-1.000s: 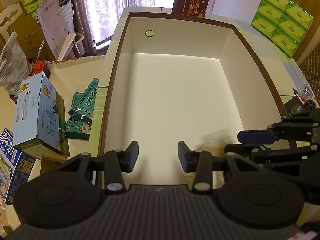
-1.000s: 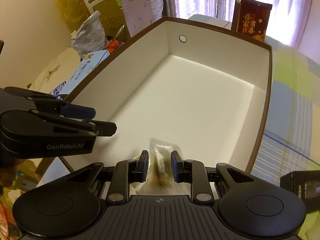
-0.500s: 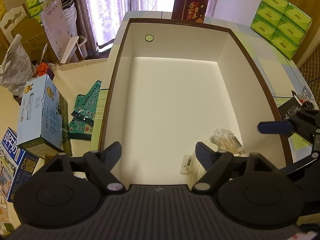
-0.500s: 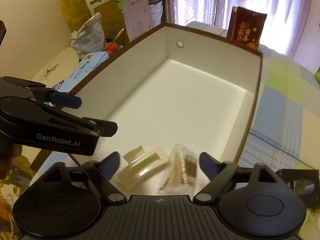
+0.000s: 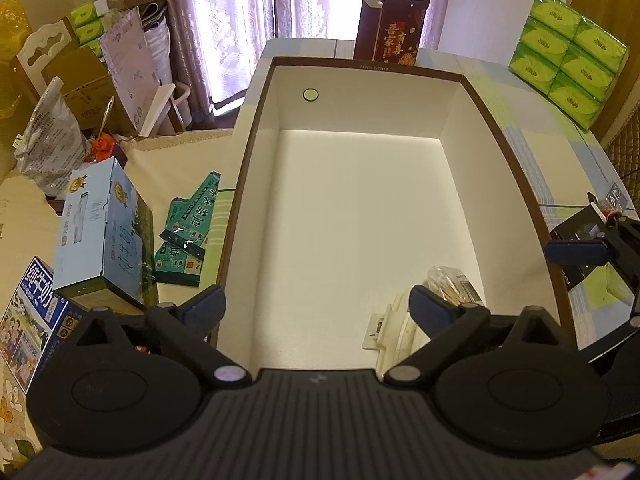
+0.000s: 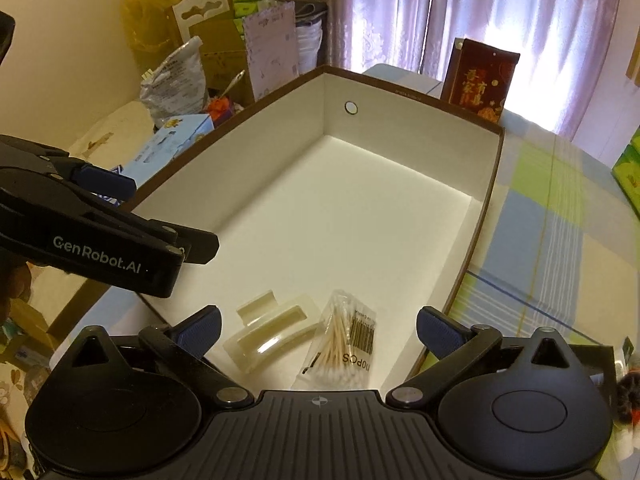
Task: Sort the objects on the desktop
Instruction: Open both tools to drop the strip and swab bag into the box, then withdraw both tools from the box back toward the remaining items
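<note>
Both the right gripper (image 6: 318,330) and the left gripper (image 5: 318,306) hang spread and empty over the near end of a white box (image 6: 404,120). Below them a clear bag of cotton swabs (image 6: 344,344) touches a cream plastic holder (image 6: 272,330) on the box floor; a dark red carton (image 6: 482,80) stands behind the box on the checked worktop (image 6: 560,208)

- The white box (image 6: 360,216) has its floor bare in the middle and far end.
- The cream clip (image 6: 272,332) and swab packet (image 6: 344,344) occupy its near corner.
</note>
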### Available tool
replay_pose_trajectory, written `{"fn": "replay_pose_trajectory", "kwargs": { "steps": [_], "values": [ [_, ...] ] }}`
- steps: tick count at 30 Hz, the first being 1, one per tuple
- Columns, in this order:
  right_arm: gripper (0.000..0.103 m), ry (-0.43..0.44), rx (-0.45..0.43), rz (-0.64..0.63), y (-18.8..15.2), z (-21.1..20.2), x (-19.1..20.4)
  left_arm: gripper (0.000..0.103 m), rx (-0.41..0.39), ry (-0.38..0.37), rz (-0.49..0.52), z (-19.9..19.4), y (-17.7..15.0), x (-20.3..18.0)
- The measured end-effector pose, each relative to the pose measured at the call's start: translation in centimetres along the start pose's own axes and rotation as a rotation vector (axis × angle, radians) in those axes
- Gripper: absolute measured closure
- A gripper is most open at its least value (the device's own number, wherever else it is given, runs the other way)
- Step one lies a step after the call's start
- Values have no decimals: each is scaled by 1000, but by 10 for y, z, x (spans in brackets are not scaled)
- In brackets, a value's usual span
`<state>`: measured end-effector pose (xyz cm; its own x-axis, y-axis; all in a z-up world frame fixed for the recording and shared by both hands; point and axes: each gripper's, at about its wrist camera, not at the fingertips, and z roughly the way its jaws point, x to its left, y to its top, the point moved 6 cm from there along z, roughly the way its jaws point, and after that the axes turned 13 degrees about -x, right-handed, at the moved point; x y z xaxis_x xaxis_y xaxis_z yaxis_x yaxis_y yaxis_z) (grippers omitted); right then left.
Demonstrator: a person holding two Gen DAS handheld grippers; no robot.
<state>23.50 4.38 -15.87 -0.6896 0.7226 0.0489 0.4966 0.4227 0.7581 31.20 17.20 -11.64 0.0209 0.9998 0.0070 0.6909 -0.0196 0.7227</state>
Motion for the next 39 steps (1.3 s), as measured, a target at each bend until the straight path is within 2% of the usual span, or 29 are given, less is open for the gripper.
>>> {"fn": "replay_pose_trajectory", "kwargs": {
  "steps": [11,26,39],
  "values": [
    [2,17,-42,11,-3,-30,-8,4,-26,21,-5,-22,-1,-14],
    [2,56,-61,12,-26,-74,-31,4,-45,72,-27,-57,-19,-50],
    [2,103,-47,9,-50,-108,-60,4,-39,104,-69,-81,-41,-97]
  ]
}}
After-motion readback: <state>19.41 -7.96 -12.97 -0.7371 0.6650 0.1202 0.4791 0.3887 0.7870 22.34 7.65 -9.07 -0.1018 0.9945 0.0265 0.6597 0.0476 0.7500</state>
